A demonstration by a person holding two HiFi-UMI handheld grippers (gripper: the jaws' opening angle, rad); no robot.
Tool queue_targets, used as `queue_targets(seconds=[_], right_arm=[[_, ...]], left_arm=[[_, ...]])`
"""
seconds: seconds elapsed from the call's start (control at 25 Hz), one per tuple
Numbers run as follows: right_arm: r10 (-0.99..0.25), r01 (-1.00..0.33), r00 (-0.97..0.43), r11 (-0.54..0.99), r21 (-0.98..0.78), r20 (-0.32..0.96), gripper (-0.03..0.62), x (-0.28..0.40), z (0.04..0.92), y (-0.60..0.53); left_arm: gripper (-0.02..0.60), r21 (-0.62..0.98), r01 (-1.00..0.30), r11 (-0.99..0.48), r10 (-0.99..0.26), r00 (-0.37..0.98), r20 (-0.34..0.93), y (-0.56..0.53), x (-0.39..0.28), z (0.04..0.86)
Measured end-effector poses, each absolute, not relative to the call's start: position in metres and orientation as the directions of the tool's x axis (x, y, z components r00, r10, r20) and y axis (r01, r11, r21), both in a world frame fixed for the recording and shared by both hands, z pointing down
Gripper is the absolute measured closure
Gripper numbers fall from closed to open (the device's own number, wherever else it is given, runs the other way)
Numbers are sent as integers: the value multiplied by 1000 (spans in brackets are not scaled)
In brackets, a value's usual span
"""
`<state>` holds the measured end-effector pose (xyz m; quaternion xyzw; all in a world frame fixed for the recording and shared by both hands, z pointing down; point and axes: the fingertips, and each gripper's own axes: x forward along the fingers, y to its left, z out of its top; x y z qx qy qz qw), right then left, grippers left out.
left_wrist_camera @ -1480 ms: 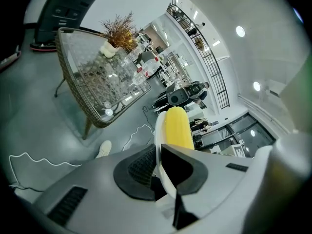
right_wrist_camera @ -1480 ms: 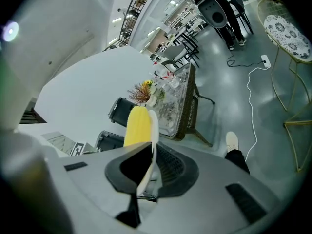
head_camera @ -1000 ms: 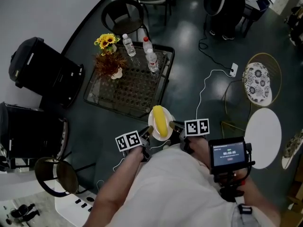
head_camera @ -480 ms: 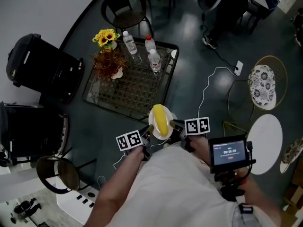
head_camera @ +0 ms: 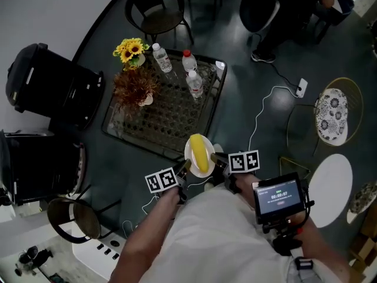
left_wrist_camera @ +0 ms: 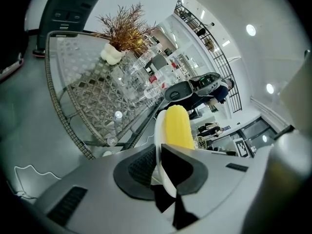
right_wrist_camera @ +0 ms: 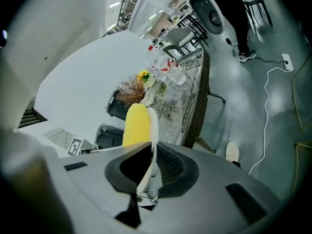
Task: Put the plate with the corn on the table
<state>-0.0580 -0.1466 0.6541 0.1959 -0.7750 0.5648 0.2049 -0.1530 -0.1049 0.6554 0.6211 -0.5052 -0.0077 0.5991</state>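
A white plate (head_camera: 192, 164) carries a yellow corn cob (head_camera: 201, 153) and hangs in the air just short of the near edge of the glass-topped wicker table (head_camera: 141, 130). My left gripper (head_camera: 184, 171) is shut on the plate's left rim, my right gripper (head_camera: 215, 164) shut on its right rim. In the left gripper view the plate's rim (left_wrist_camera: 160, 155) runs edge-on between the jaws, the corn (left_wrist_camera: 177, 128) beyond. The right gripper view shows the same rim (right_wrist_camera: 151, 152) pinched, with the corn (right_wrist_camera: 136, 126) to its left.
On the table stand sunflowers (head_camera: 132, 49), a dried brown bouquet (head_camera: 134, 87) and three water bottles (head_camera: 194, 82). Dark chairs (head_camera: 154, 7) and armchairs (head_camera: 47, 84) ring it. A white cable (head_camera: 260, 118) crosses the floor at right, near round stools (head_camera: 330, 180).
The plate and both grippers keep the same hold. The table has slid slightly nearer and to the right in the head view as the person steps toward it.
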Motion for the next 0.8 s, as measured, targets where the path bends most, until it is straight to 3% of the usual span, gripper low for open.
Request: queue_targets(seconds=[0.8], right_arm=[[-34, -538, -831, 306, -785, 556, 556, -82, 696, -237]], left_arm=[[540, 730, -626, 273, -640, 449, 624, -191, -175, 694]])
